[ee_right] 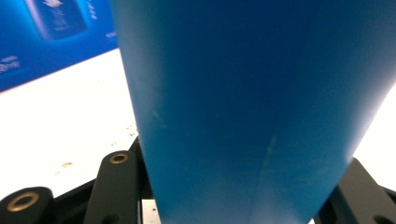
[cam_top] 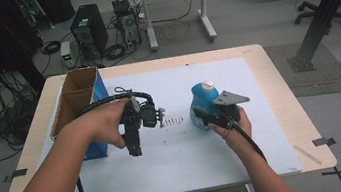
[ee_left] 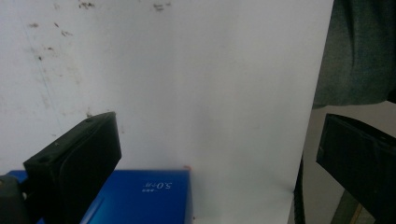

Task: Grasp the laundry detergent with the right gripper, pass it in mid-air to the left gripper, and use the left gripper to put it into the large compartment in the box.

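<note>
High view: right tongs (cam_top: 200,117) pinch the blue bottle (cam_top: 203,102), upright on the white sheet (cam_top: 186,149) at the counter's (cam_top: 291,109) right-centre. Left tongs (cam_top: 135,149) point down at the sheet, just right of the open box (cam_top: 77,96).

Left gripper view: tongs (ee_left: 224,158) spread wide, nothing between them; box's blue side (ee_left: 140,196) below.

Right gripper view: bottle (ee_right: 252,107) sits between the jaws, pressed on both flanks; box (ee_right: 46,32) at upper left.

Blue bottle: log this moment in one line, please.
right gripper: shut on blue bottle | left gripper: open, empty | open box: table's left
</note>
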A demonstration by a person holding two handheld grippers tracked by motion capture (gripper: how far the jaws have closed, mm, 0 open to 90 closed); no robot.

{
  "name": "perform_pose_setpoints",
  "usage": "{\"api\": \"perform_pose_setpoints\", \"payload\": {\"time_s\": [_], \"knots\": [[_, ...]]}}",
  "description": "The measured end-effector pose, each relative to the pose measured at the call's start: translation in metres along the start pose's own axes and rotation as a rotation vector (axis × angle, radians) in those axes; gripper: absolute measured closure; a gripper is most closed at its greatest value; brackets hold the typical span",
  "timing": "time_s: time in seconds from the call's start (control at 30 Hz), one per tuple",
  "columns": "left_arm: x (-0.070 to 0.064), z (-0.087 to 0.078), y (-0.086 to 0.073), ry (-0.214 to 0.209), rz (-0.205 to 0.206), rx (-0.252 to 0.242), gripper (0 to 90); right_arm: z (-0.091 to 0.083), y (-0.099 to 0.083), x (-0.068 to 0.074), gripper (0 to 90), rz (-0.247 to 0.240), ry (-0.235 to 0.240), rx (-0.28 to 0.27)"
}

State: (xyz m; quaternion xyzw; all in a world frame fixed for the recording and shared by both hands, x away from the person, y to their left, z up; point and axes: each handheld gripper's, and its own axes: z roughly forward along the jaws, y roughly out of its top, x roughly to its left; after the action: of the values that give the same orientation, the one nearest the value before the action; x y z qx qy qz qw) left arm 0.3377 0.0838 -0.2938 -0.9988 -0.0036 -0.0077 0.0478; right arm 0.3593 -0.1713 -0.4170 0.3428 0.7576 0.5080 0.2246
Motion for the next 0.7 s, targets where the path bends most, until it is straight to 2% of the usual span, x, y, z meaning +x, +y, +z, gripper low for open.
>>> {"api": "perform_pose_setpoints", "payload": {"time_s": [0.13, 0.3, 0.4, 0.6, 0.7], "knots": [[0.0, -0.007, 0.002, 0.005, 0.003, -0.005, 0.2, -0.013, 0.015, -0.002, 46.8, -0.051, 0.066, -0.009], [-0.002, -0.015, 0.005, 0.005, 0.015, -0.025, 0.2, -0.03, 0.029, -0.001, 46.6, -0.12, 0.223, -0.022], [-0.004, -0.019, 0.008, 0.007, 0.025, -0.032, 0.2, -0.036, 0.031, 0.002, 46.5, -0.155, 0.325, -0.021], [-0.006, -0.026, 0.014, 0.006, 0.034, -0.036, 0.2, -0.04, 0.031, 0.014, 46.5, -0.261, 0.455, 0.021], [-0.007, -0.028, 0.016, 0.008, 0.035, -0.037, 0.2, -0.039, 0.029, 0.021, 46.5, -0.297, 0.524, 0.039]]}}
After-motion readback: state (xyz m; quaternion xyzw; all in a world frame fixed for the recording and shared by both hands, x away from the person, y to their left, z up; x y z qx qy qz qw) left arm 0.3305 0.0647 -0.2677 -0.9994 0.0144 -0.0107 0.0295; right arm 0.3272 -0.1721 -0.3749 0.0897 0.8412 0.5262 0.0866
